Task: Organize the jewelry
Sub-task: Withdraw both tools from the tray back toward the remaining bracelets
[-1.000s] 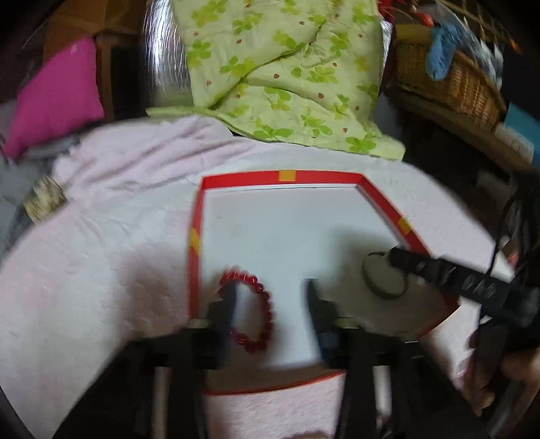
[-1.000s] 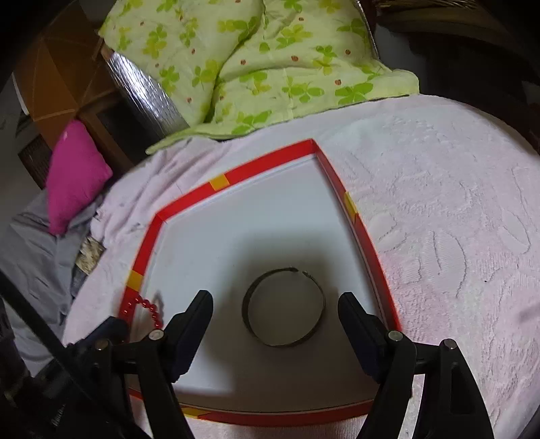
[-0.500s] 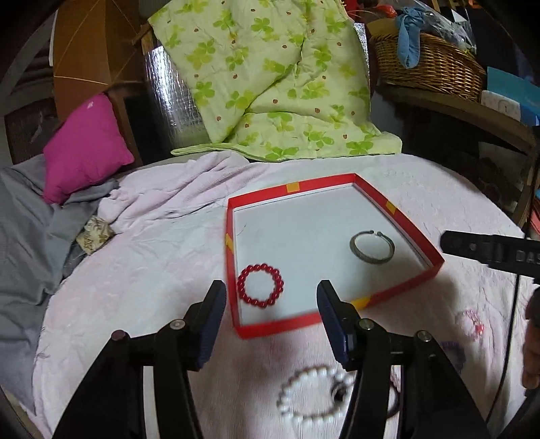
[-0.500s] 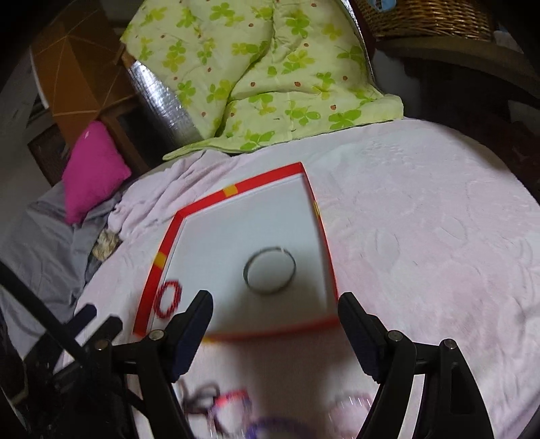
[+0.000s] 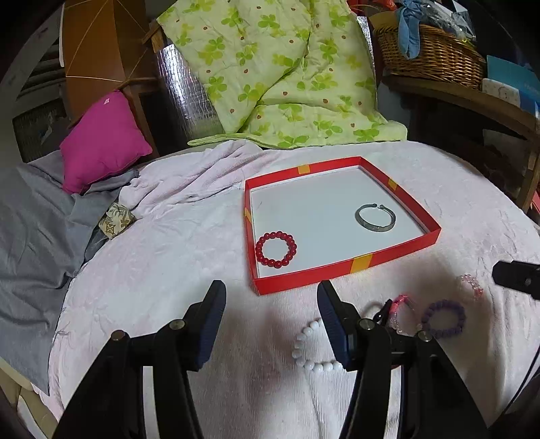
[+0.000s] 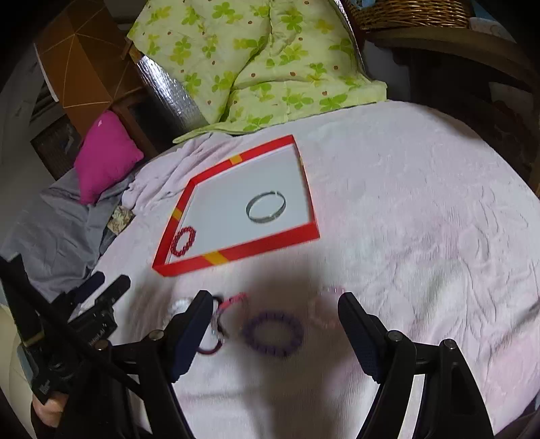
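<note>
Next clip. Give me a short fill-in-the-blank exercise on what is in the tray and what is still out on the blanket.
1. The red tray holds ____ bracelets.
2. The metal bangle lies to the ____ of the red bead bracelet in the left wrist view.
3. The white bead bracelet lies ____ the tray.
4. Between the right tongs lies the ____ bead bracelet.

Missing words: two; right; outside; purple

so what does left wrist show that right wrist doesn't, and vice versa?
Left wrist only: the white bead bracelet seen clearly, and a blue cloth in the wicker basket. Right wrist only: the left hand-held gripper from the side. Both: the red tray holding the red bead bracelet and silver bangle, the purple bracelet on the pink blanket, and both grippers empty.
</note>
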{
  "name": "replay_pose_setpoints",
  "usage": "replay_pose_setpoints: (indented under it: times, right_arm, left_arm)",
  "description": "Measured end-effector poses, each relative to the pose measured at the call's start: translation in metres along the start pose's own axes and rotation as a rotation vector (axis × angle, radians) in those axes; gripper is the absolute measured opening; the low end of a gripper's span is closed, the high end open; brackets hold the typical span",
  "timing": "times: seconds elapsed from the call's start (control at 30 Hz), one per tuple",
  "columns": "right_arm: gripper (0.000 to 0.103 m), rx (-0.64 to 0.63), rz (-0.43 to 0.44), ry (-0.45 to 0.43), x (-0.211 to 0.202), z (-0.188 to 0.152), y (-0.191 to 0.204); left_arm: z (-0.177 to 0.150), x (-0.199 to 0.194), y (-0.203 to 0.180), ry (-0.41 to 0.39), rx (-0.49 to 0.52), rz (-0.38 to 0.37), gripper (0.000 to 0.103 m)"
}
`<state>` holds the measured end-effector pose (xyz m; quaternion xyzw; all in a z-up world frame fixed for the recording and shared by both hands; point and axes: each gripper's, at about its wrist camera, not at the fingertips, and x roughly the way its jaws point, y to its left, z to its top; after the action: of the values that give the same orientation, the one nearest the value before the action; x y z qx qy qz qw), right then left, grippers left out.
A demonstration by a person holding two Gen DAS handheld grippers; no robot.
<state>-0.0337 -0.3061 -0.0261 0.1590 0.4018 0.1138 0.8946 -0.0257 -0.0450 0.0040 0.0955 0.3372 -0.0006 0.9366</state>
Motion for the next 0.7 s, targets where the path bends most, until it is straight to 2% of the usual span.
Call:
replay_pose_setpoints:
  times: [0.47,0.7]
  right_arm:
    - [0.080,-0.041,-0.006,0.045,0.018,-0.002,0.010]
    - [0.080,-0.034,0.001,0.054,0.017,0.000,0.003]
  left_arm:
    - [0.000,-0.003,0.005,0.005,0.004,-0.011,0.057]
    - [-0.003,0.002,0.002,0.026,0.011,-0.023,0.057]
